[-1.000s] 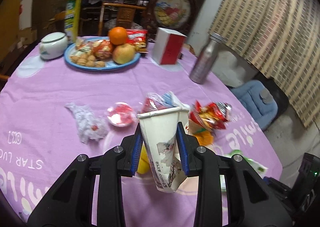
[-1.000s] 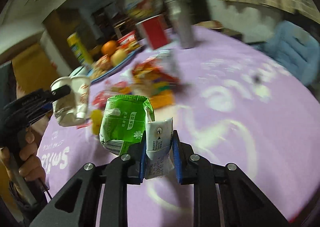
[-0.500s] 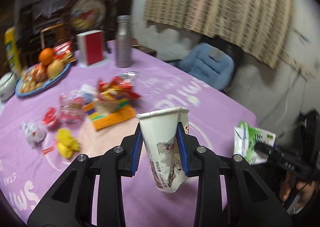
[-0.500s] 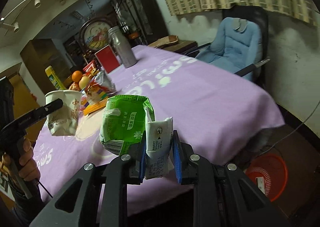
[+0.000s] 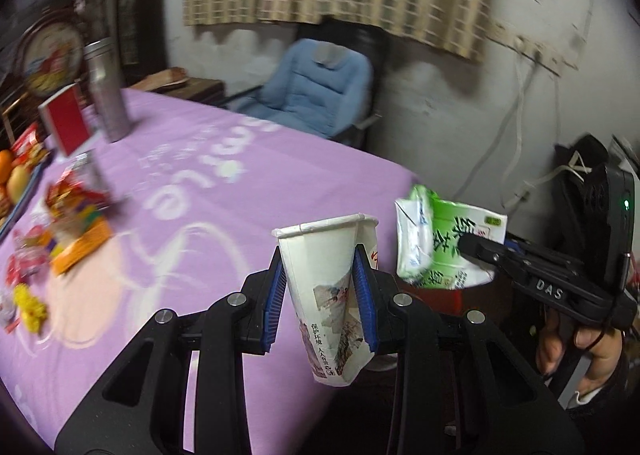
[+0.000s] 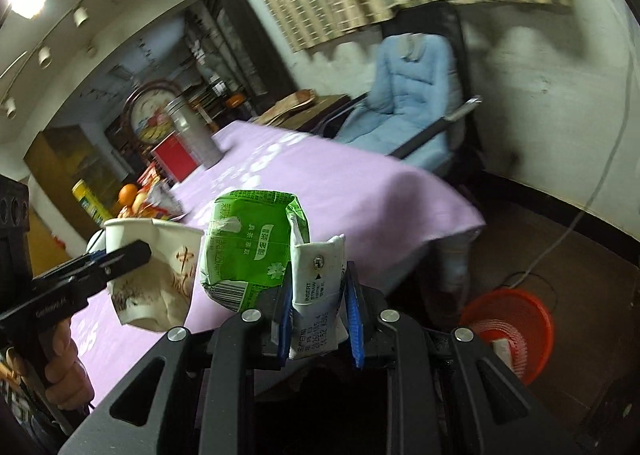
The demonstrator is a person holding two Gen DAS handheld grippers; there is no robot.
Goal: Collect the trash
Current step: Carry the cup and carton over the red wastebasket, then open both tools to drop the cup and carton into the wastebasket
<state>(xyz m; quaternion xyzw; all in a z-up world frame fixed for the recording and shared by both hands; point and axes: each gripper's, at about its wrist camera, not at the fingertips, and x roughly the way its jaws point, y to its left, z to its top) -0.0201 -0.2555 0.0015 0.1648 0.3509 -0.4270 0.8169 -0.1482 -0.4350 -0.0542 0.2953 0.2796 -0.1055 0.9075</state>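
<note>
We now have both loads swung off the tabletop toward its corner: a second ago the cameras faced the snack pile, now they face the blue chair and the red basket on the floor past that corner. Left claw stays clenched on the crushed paper cup; right claw stays clenched on the green drink carton. Both items hang just beside each other, above the floor near the basket. Drop-off looks next; wrappers remain behind.
</note>
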